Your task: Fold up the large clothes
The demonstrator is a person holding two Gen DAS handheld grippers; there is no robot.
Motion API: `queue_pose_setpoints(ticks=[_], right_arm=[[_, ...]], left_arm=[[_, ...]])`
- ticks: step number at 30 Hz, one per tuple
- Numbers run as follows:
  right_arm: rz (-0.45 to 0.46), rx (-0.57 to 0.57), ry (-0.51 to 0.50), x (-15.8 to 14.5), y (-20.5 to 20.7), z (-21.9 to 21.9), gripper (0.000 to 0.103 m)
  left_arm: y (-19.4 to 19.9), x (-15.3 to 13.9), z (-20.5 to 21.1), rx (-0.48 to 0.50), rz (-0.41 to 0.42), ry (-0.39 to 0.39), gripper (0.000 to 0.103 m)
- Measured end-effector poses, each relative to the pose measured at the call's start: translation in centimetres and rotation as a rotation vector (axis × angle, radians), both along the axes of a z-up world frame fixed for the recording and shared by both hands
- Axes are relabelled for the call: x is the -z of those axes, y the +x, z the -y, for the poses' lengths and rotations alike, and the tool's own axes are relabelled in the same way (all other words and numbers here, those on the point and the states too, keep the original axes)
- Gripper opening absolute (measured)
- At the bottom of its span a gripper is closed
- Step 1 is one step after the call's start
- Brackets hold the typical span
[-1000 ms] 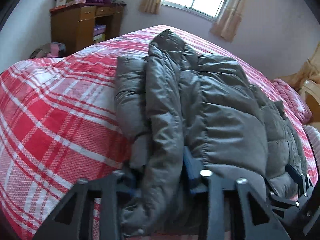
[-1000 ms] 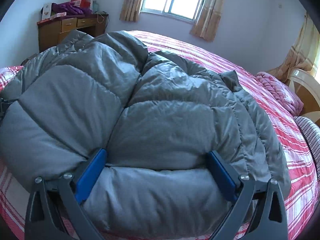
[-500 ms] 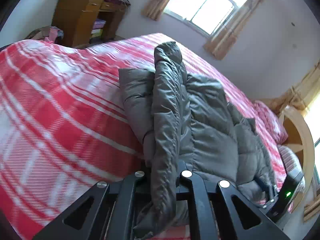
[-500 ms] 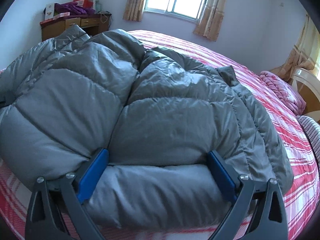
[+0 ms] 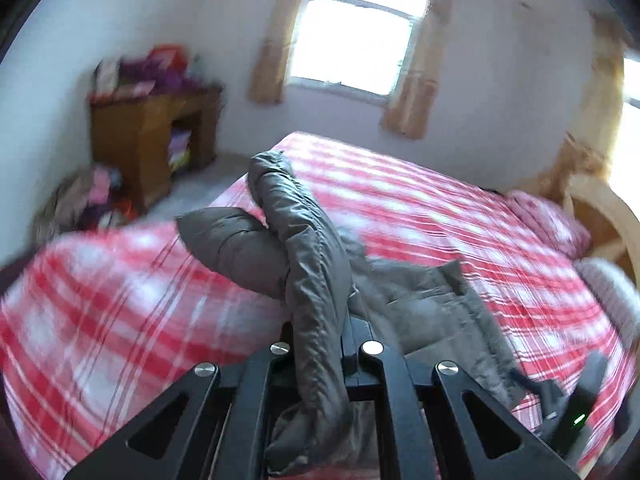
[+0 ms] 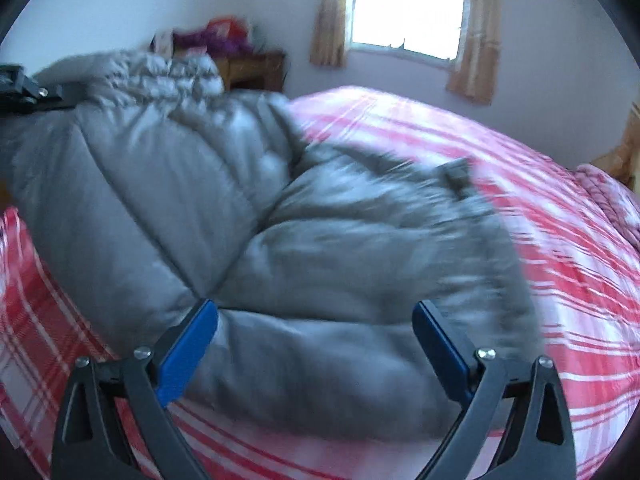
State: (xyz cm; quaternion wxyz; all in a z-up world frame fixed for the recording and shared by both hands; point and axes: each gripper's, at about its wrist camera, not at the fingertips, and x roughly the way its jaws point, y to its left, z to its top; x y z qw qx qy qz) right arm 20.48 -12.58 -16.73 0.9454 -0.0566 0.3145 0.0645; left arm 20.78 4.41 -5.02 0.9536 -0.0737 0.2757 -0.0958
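Plaid bed (image 5: 440,216) bears one jacket (image 5: 312,264): left tongs (image 5: 326,344) grasping it, right tongs (image 6: 316,344) released.

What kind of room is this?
It looks like a bedroom. A big bed with a red checked cover fills it, a pillow lies at its end, and a curtained window and a wooden desk stand behind.

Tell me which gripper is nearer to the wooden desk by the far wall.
Left. The left gripper, shut on an edge of the grey puffer jacket, is on the side toward the wooden desk. The right gripper straddles the jacket's other end, farther from it.
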Motion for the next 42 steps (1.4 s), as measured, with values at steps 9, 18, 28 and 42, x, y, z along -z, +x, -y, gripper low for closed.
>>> queue_pose_setpoints(ticks=[9,18,28,42], right_arm=[[0.019,0.482,0.175,0.3,-2.5,21.8,0.103],[-0.057,0.571,0.286,4.2,-4.0,28.0,0.103],[-0.035,0.575,0.296,3.6,-4.8,28.3,0.103],[0.084,0.369,0.238,-12.1,3.1,21.1,0.103]], left_arm=[[-0.1,1.6,20.9,0.276,0.127,0.401,0.005],[-0.4,12.4,32.6,0.380,0.176,0.759,0.010],[-4.7,4.8,29.8,0.321,0.327,0.687,0.084],[11.4,3.0,10.2,-0.263,-0.010,0.400,0.096]])
